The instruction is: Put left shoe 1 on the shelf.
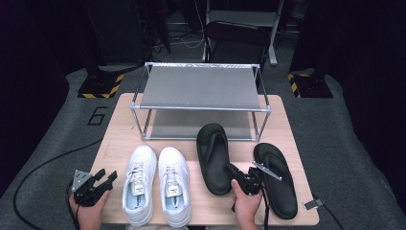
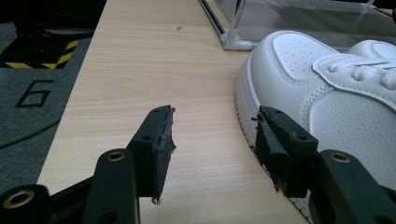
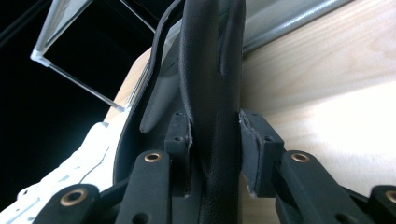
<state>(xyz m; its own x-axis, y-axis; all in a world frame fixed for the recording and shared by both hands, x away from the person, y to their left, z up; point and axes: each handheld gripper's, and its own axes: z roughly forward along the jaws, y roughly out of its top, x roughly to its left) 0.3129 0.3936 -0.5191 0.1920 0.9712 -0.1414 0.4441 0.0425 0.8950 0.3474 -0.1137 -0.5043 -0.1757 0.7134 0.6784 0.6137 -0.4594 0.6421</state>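
Two black flip-flops lie on the wooden table (image 1: 119,129). My right gripper (image 1: 233,170) is shut on the heel end of the left flip-flop (image 1: 213,153). In the right gripper view the pads (image 3: 182,140) press on both sides of the flip-flop's sole (image 3: 210,70). The other flip-flop (image 1: 277,182) lies flat to the right of that hand. A pair of white sneakers (image 1: 140,184) stands side by side left of centre. At the table's left front corner my left gripper (image 1: 107,176) is open and holds nothing. Its right jaw sits close beside the left sneaker's toe (image 2: 299,79).
A two-tier metal shoe rack (image 1: 201,86) with grey shelves stands at the back of the table, and its frame corner (image 2: 236,42) shows ahead of the left gripper. Cables trail off both front corners. Grey floor with a painted 6 (image 1: 98,116) lies to the left.
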